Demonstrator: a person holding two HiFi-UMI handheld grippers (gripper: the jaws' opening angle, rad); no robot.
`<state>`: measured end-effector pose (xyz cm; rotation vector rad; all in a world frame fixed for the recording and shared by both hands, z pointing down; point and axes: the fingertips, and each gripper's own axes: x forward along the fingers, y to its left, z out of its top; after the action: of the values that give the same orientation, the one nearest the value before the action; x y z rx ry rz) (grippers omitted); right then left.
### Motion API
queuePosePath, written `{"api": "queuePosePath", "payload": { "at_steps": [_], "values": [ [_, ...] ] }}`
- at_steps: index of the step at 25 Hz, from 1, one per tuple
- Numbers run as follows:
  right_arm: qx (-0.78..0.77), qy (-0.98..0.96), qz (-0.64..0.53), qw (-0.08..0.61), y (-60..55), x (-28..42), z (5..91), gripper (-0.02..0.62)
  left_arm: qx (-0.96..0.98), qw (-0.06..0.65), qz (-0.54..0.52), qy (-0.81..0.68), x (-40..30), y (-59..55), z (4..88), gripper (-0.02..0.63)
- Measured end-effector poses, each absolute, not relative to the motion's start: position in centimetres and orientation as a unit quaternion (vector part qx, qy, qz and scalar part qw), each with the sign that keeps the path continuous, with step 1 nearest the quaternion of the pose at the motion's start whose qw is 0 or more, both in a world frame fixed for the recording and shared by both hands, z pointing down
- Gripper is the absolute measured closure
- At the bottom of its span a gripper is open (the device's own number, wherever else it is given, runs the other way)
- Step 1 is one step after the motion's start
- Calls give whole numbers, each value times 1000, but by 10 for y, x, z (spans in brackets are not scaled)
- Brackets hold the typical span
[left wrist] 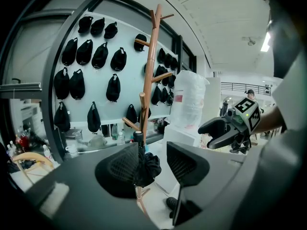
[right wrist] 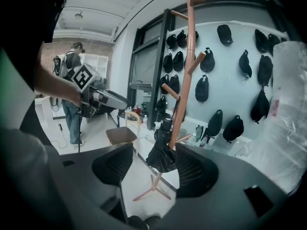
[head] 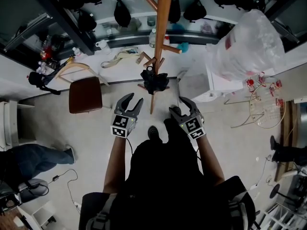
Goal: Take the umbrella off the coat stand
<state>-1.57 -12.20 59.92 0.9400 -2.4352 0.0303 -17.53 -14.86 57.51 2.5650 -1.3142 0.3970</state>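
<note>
The folded black umbrella [head: 154, 80] hangs low on the wooden coat stand [head: 163, 28], close against the pole and above the stand's spread feet on the floor. Both grippers are held up on the near side of it, side by side and apart from each other. The left gripper [head: 134, 99] has its jaws spread with nothing pinched; in its own view the umbrella [left wrist: 146, 166] lines up with the gap but lies farther off, untouched. The right gripper [head: 180, 104] is likewise spread and empty, the umbrella [right wrist: 163, 152] showing beyond its jaws. A brown chair [head: 85, 94] stands left of the stand, a big clear plastic bag [head: 247, 44] to the right, and black bags [left wrist: 76, 51] hang on the far wall
</note>
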Motion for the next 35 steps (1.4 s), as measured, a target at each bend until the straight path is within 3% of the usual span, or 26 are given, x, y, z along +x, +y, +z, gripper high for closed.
{"api": "queuePosePath", "payload": {
  "at_steps": [19, 35],
  "values": [
    [322, -908, 15, 267, -161, -11, 606, 318, 864, 141, 142, -462, -167, -174, 599, 411],
    [315, -904, 23, 289, -162, -1, 622, 318, 856, 183, 176, -451, -158, -206, 675, 307]
  ]
}}
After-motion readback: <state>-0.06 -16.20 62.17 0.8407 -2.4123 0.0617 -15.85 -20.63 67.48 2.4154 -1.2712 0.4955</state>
